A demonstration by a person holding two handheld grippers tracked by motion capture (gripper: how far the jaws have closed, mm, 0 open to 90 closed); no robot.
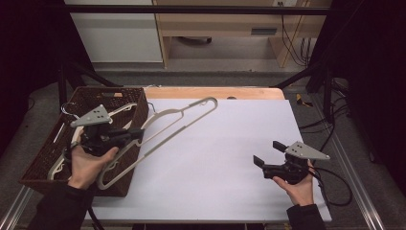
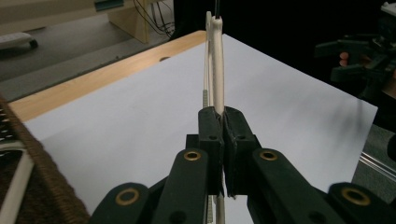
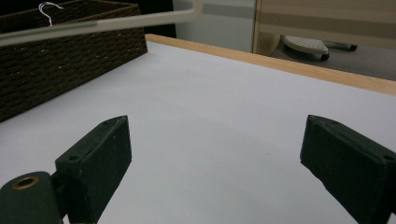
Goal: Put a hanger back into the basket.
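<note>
White sheet (image 1: 225, 158) over a wooden table (image 1: 215, 92); dark wicker basket (image 1: 139, 108) at the left edge, workshop floor and cabinets beyond.

Item: cream plastic clothes hanger (image 1: 184, 117), one piece, held clear of the sheet and slanting from the basket's near corner out over the table. More hangers (image 1: 60, 163) of like colour lie in the basket.

Grip: left gripper (image 1: 136, 134) clenched on a thin bar of the hanger, pads tight against both sides in the left gripper view (image 2: 223, 128). Right gripper (image 1: 267, 154) released, jaws spread wide with nothing between them, hovering low over the sheet well apart from the hanger.

Handling, judged: light, stiff but somewhat springy, smooth enough to pivot in a single pinch. Long outline will swing; best taken on a straight bar near the middle, or at two points. Thin sections and hook could snag on the wicker.
</note>
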